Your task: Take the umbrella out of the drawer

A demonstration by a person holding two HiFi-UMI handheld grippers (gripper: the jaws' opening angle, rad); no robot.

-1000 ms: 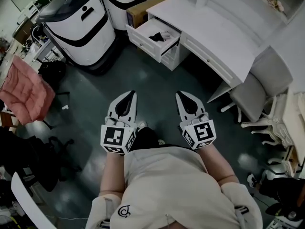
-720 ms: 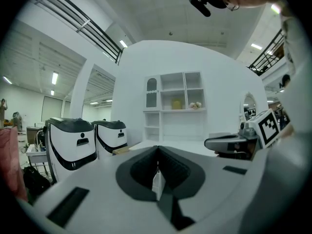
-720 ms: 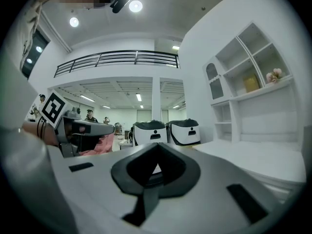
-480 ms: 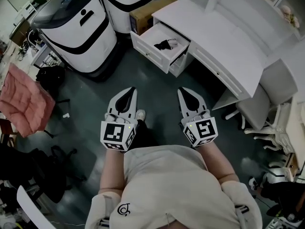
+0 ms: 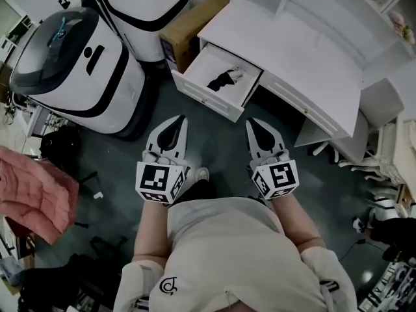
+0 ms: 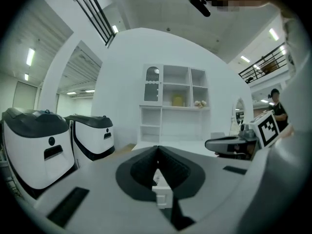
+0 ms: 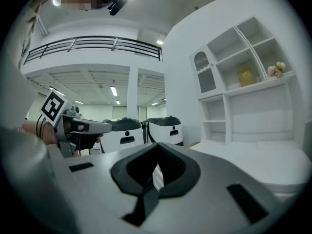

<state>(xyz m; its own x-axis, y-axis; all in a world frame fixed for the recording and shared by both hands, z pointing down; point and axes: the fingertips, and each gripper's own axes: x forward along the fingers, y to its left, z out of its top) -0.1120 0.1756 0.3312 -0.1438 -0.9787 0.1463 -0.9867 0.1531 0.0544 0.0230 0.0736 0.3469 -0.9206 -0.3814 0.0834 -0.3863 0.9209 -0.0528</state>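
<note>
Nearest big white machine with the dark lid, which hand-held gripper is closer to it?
Left. The left hand-held gripper is just right of the machine in the head view; the right hand-held gripper lies farther right.

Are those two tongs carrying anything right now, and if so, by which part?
Nothing is held. The left tongs and right tongs are both shut and empty; the umbrella lies untouched in the open drawer ahead.

The desk point(image 5: 305, 51) and its open drawer point(image 5: 203, 100) look smooth and white-painted. The umbrella point(image 5: 221, 80) looks like dark cloth. The box point(image 5: 192, 18) is brown cardboard. The floor point(image 5: 214, 138) is dark with a dull sheen.
</note>
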